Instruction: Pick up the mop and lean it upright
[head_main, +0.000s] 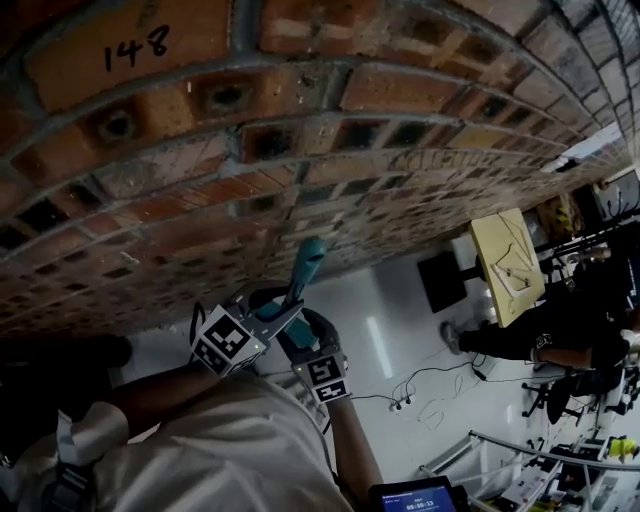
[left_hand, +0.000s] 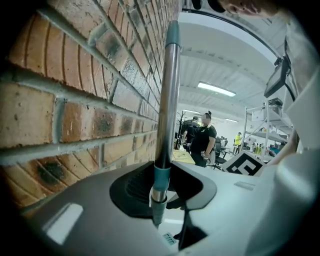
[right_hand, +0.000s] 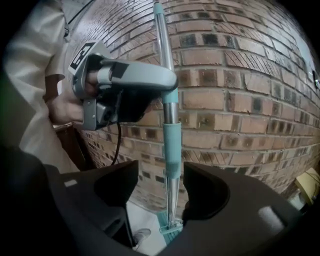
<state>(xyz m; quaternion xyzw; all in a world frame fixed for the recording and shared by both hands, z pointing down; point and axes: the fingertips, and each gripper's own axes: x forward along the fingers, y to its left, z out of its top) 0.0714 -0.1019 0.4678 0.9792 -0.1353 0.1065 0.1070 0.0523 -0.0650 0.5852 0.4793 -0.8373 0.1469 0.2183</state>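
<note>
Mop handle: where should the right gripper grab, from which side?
The teal sleeve below the left gripper, from the room side. The handle stands near upright beside the brick wall, leaving that side free; the open right gripper straddles it there.

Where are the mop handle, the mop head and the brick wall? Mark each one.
mop handle (right_hand: 172, 145), right gripper view, on its teal sleeve.
mop head (right_hand: 169, 229), right gripper view, its teal top.
brick wall (right_hand: 240, 100), right gripper view, a brick face.

Red brick wall, pale floor, ceiling striplight
</note>
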